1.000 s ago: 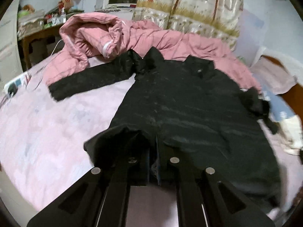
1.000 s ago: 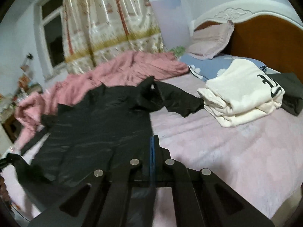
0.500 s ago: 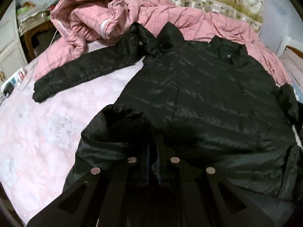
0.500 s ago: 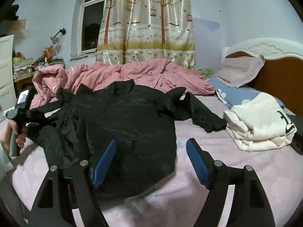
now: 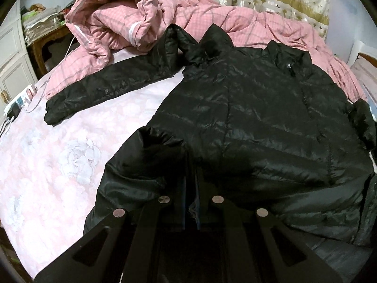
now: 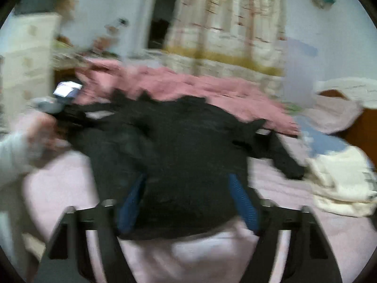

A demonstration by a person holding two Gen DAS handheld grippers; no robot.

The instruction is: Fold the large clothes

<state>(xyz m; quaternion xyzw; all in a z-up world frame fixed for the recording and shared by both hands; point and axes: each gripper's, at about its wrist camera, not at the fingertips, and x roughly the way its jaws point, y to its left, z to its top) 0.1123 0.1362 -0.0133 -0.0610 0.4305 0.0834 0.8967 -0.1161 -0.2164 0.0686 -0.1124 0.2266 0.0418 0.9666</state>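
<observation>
A black puffer jacket (image 5: 247, 118) lies spread on the pink bed (image 5: 47, 165), collar at the far side, one sleeve (image 5: 106, 87) stretched out to the left. My left gripper (image 5: 191, 188) is shut on the jacket's bottom hem and holds that corner lifted. In the blurred right wrist view the jacket (image 6: 183, 146) lies ahead, its other sleeve (image 6: 280, 155) pointing right. My right gripper (image 6: 186, 188) is open and empty above the jacket's near edge. The left gripper (image 6: 59, 99) shows at the far left of that view.
A crumpled pink quilt (image 5: 122, 23) lies along the bed's far side under a curtain (image 6: 226, 35). A folded cream garment (image 6: 341, 181) sits on the right by the headboard (image 6: 362, 129). A power strip (image 5: 16, 106) lies at the bed's left edge near a white cabinet (image 6: 26, 59).
My right gripper let go of the jacket hem, opened wide and swung left, blurring its view. My left gripper kept its hold and carried the hem further over the jacket.
</observation>
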